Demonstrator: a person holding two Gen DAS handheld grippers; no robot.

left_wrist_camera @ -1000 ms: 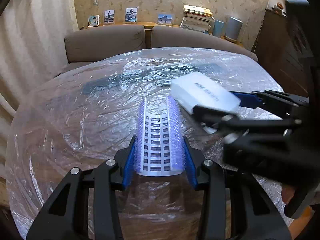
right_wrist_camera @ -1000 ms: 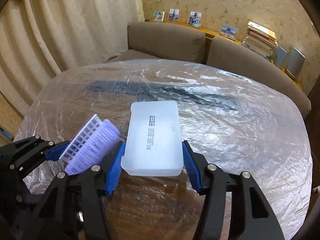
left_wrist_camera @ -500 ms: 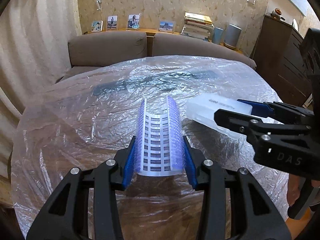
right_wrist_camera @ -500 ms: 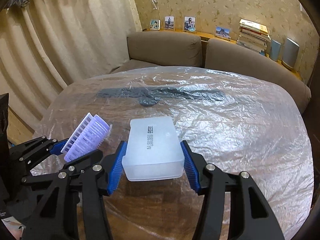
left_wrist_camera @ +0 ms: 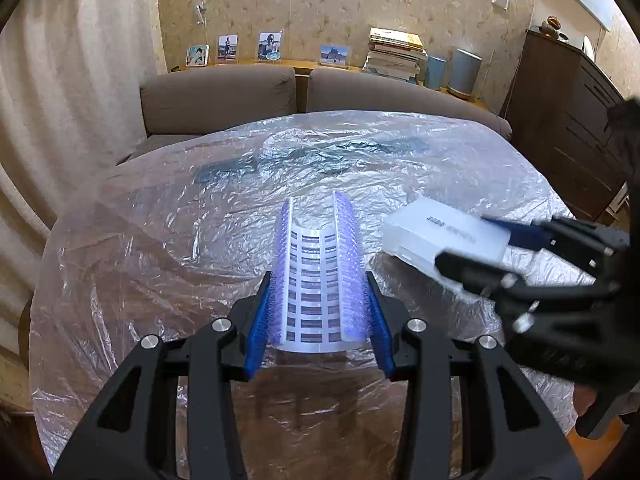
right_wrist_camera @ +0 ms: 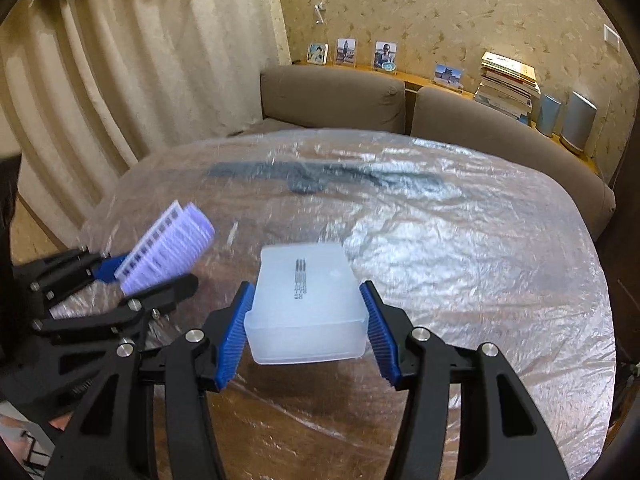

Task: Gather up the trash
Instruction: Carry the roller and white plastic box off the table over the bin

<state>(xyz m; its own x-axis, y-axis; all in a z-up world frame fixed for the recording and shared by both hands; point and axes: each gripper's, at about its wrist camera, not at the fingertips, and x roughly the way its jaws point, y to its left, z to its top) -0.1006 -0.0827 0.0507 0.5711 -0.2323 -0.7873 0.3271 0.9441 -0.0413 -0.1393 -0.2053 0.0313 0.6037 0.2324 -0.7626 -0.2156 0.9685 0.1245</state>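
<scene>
A curved white plastic strip with purple bristled edges [left_wrist_camera: 318, 276] is clamped between the blue pads of my left gripper [left_wrist_camera: 318, 312], held above the table. That strip [right_wrist_camera: 168, 246] and the left gripper [right_wrist_camera: 132, 280] also show at the left of the right wrist view. My right gripper [right_wrist_camera: 306, 322] is shut on a frosted white plastic box [right_wrist_camera: 306, 304] with black print on top. In the left wrist view the box [left_wrist_camera: 444, 240] hangs at the right in the right gripper [left_wrist_camera: 472, 252]. Both items are lifted off the table.
A round wooden table [left_wrist_camera: 160, 260] is covered with crinkled clear plastic film [right_wrist_camera: 440, 240]. A brown sofa [left_wrist_camera: 224, 96] stands behind it, with a shelf of photo frames and stacked books [left_wrist_camera: 394, 56]. A dark cabinet [left_wrist_camera: 568, 120] is at the right, curtains [right_wrist_camera: 100, 80] at the left.
Both grippers have drawn back and up from the table with their items still held, so more of the table, sofa and wall shows. The right gripper now sits lower right in the left view.
</scene>
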